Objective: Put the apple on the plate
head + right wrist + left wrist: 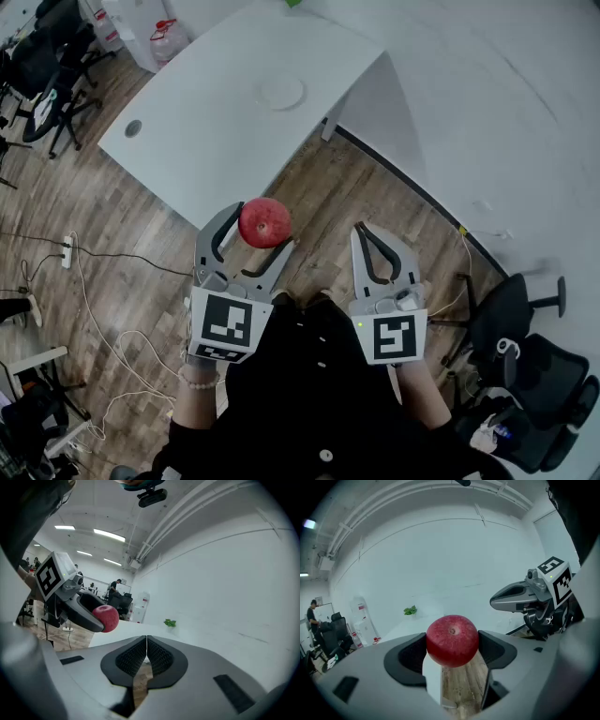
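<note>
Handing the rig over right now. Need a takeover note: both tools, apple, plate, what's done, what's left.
Left tool: shut on the red apple, held in the air over the wood floor, short of the table.
Right tool: shut, empty, beside the left one.
Plate: white, nothing on it, on the white table ahead.
Done: apple is gripped and off any surface.
Left: carry it over the plate, set it down, open the tool.

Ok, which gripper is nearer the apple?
Left. The left gripper is clamped on the apple; the right gripper, shut and empty, is apart from it, off to its right.
</note>
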Action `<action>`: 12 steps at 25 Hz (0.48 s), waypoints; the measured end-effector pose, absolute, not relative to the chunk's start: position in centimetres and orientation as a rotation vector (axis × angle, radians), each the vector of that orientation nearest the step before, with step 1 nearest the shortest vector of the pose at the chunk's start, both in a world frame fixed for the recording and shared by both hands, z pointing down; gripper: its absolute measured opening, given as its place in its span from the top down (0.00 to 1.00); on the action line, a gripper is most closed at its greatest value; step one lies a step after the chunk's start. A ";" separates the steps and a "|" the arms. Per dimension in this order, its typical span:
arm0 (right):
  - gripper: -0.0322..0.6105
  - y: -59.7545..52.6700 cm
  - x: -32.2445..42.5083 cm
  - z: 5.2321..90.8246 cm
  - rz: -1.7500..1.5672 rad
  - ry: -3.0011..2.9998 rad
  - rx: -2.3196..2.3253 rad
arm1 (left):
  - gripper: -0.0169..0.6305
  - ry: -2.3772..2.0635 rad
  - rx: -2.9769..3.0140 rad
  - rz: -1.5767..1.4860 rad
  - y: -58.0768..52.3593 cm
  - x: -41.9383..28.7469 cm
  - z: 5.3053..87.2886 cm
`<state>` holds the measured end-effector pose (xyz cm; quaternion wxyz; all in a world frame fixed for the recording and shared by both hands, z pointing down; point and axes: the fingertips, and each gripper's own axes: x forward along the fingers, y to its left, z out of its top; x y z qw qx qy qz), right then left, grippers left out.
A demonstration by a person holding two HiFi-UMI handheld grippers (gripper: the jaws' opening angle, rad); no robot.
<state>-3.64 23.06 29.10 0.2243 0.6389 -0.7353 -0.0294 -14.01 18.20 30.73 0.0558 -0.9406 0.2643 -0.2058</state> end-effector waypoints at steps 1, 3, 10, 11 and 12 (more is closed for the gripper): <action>0.89 23.1 -3.5 29.2 -0.073 -2.024 1.761 | 0.42 0.801 -2.855 -0.623 18.2 -13.9 30.7; 0.88 23.2 -3.3 29.3 -0.063 -2.015 1.756 | 0.42 0.797 -2.854 -0.622 18.1 -13.7 30.7; 0.89 23.1 -3.3 29.1 -0.080 -2.015 1.783 | 0.42 0.775 -2.858 -0.615 18.1 -13.5 30.7; 0.89 23.1 -3.3 29.0 -0.083 -2.012 1.785 | 0.42 0.771 -2.859 -0.613 18.1 -13.5 30.7; 0.89 23.2 -3.3 29.0 -0.084 -2.009 1.787 | 0.42 0.767 -2.860 -0.611 18.2 -13.5 30.7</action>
